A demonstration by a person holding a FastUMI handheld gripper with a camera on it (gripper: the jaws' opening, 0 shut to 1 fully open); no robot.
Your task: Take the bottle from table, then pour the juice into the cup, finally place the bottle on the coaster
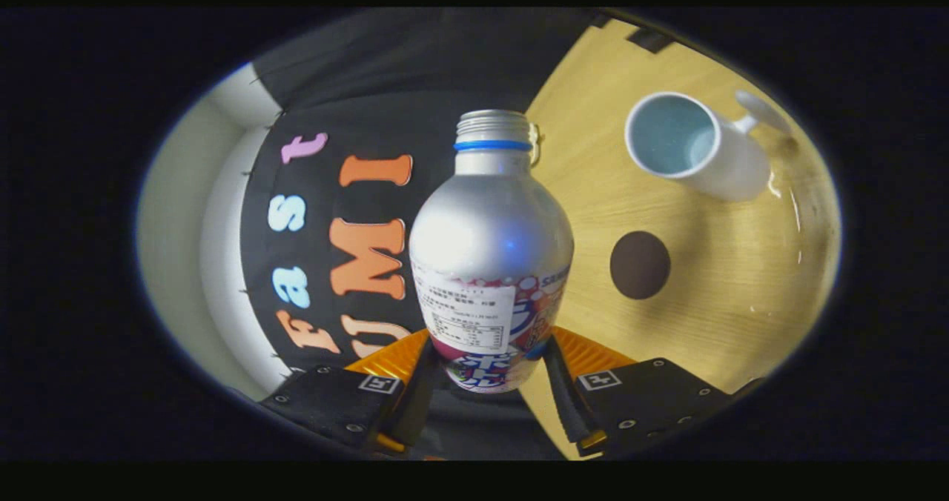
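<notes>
So we've got the hand-held gripper [492, 371] clamped on the bottle [491, 249] low down, both fingers pressing its sides: silver body, blue neck ring, cap off, colourful label. Beyond it on the wooden desk [712, 323] sits the dark round coaster [640, 264], then the white cup [697, 145] further off.

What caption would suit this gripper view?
Gripper shut on a capless silver bottle, with the white cup and dark coaster beyond on the wooden table.
</notes>
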